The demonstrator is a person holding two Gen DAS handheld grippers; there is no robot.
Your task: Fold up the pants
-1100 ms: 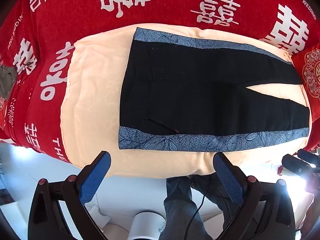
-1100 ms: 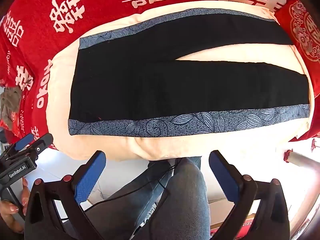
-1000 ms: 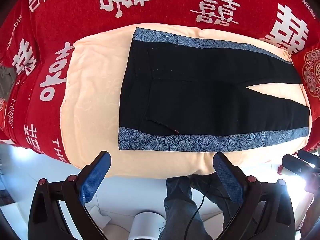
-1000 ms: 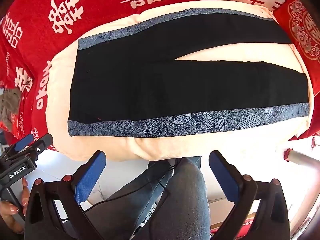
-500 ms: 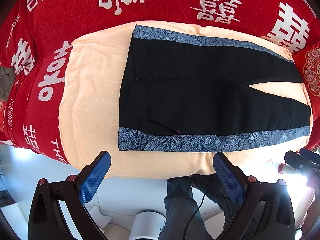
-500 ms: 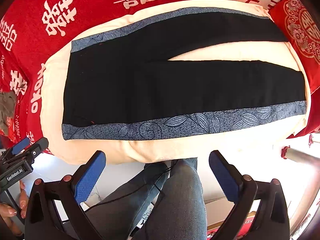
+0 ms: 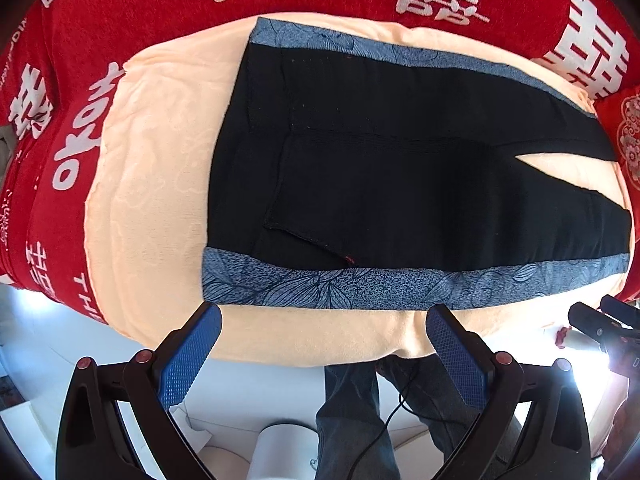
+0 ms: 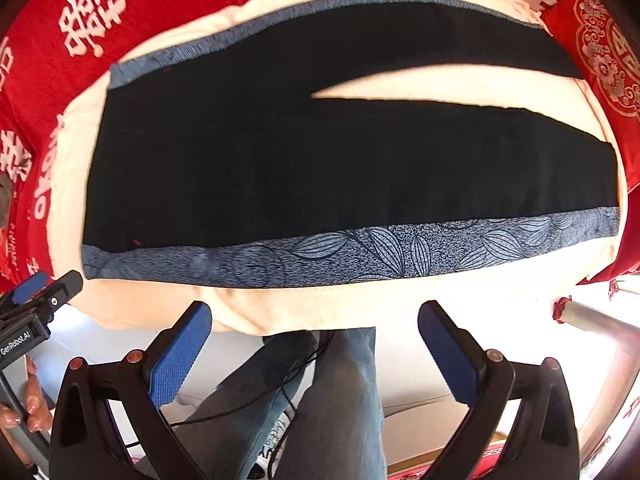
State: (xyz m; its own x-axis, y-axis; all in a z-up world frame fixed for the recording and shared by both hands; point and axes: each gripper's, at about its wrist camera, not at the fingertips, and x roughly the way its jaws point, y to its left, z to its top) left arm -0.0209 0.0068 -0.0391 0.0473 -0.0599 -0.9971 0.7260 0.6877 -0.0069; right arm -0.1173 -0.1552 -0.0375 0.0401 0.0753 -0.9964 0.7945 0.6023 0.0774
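Black pants (image 7: pixel 380 184) with grey-blue leaf-print side stripes (image 7: pixel 360 286) lie flat on a peach cloth (image 7: pixel 152 168), waistband to the left, legs to the right. They also show in the right wrist view (image 8: pixel 320 168), with the near stripe (image 8: pixel 400 248) along the front. My left gripper (image 7: pixel 324 352) is open and empty, hovering just off the near edge by the waist end. My right gripper (image 8: pixel 316 344) is open and empty, hovering off the near edge by the legs.
A red blanket with white characters (image 7: pixel 120 20) covers the bed under the peach cloth. A red cushion (image 8: pixel 604 52) sits at the far right. The person's jeans-clad legs (image 8: pixel 332 400) and a cable are below the grippers. The other gripper (image 8: pixel 36 312) shows at left.
Both grippers have moved closer to the pants; the near stripe now sits just beyond the fingertips. Both stay open.
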